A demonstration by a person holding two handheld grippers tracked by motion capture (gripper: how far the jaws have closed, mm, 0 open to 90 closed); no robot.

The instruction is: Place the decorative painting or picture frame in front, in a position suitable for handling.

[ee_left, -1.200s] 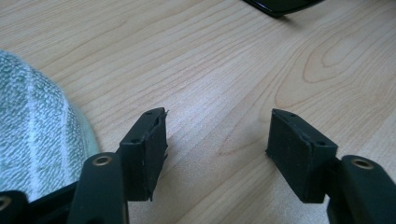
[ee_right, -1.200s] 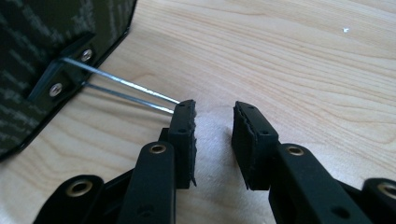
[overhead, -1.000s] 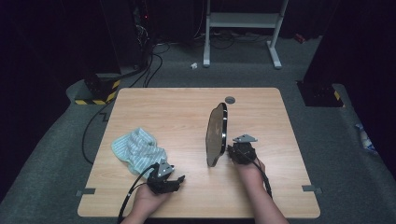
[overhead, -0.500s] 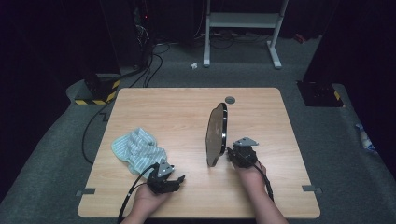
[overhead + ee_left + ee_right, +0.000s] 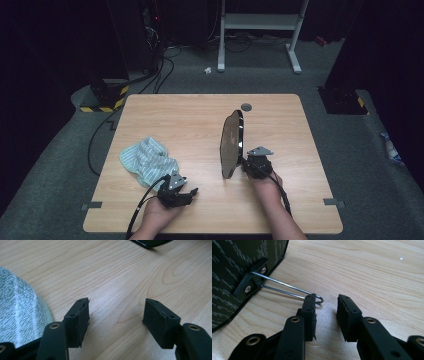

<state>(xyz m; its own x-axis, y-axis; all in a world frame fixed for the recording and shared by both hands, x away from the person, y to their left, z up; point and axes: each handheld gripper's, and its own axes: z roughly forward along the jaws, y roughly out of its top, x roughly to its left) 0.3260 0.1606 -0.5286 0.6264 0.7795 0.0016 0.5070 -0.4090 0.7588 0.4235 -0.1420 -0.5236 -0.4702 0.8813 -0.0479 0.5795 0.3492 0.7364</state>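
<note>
Cloth (image 5: 148, 161) lies untouched just left of the left gripper (image 5: 176, 194), fingers released. Mirror (image 5: 231, 144) stands propped on its wire stand (image 5: 287, 288); right gripper (image 5: 327, 312) fingers released beside the wire's end. Wiping seems yet to begin.

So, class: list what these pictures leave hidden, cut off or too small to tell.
- Mirror: high view shows it edge-on, so its front face is unreadable; right gripper view cuts its back off at the frame edge.
- Cloth: left gripper view cuts it off at the left edge.
- Grey disc on the table: too small to identify.
</note>
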